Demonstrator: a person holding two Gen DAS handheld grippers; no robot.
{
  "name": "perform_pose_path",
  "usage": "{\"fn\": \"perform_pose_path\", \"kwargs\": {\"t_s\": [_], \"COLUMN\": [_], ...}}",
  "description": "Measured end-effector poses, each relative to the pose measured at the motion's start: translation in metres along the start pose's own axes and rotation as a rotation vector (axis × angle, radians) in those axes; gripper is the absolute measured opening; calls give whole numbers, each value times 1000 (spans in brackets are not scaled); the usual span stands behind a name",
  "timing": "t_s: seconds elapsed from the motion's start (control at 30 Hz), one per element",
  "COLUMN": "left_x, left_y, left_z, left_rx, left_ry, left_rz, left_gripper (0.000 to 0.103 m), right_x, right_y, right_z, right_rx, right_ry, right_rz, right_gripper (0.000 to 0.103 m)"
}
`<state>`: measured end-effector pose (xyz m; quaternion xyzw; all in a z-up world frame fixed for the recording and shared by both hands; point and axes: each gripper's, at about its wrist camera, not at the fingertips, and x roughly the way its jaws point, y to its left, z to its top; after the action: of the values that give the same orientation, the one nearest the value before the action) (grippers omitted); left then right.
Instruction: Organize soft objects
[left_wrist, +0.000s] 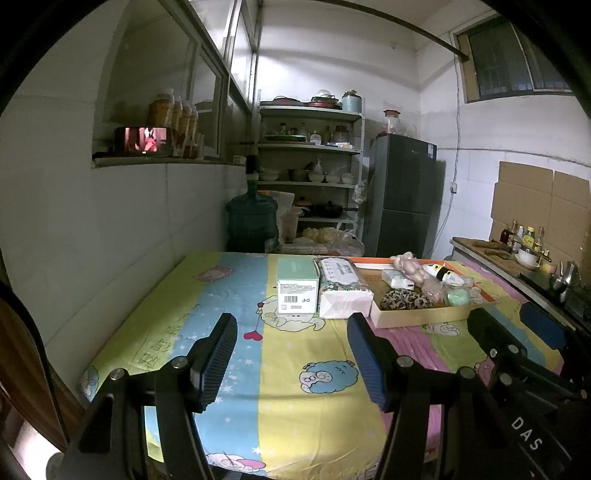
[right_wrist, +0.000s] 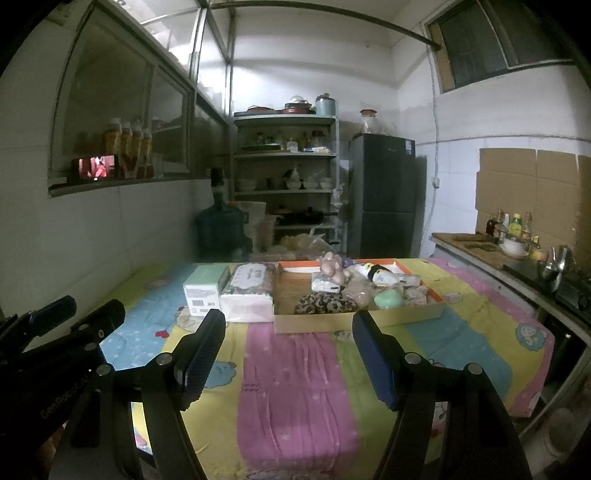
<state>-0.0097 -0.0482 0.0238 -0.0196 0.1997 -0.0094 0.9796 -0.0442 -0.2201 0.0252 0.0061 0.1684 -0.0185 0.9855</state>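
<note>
A shallow cardboard tray (left_wrist: 421, 316) (right_wrist: 332, 322) with an orange rim sits on the far part of the table. It holds a leopard-print soft item (left_wrist: 405, 300) (right_wrist: 325, 304), a pink plush toy (left_wrist: 408, 264) (right_wrist: 331, 265), a green round item (left_wrist: 457, 296) (right_wrist: 388, 299) and other soft things. A tissue pack (left_wrist: 343, 291) (right_wrist: 248, 295) and a mint green box (left_wrist: 297, 290) (right_wrist: 202, 293) stand left of the tray. My left gripper (left_wrist: 291, 362) is open and empty above the near table. My right gripper (right_wrist: 288, 354) is open and empty, short of the tray.
The table wears a colourful cartoon cloth (left_wrist: 288, 387) (right_wrist: 295, 387). Behind it are a water jug (left_wrist: 252, 218), a shelf of kitchenware (left_wrist: 308, 162) and a dark fridge (left_wrist: 400, 195). A counter with bottles and a bowl (right_wrist: 513, 245) runs along the right.
</note>
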Motion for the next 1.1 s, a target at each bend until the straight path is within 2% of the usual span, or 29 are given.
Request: {"fn": "perform_pose_path", "kwargs": {"t_s": [1.1], "left_x": [-3], "left_y": [2], "left_z": [-2], "left_rx": [-1], "left_ry": [-2], "left_rz": [0], "left_gripper": [62], "right_x": [-6], "right_y": [5], "right_z": [-2], "right_rx": [-1], "right_ry": [-4], "right_rz": [8], "right_gripper": [73]}}
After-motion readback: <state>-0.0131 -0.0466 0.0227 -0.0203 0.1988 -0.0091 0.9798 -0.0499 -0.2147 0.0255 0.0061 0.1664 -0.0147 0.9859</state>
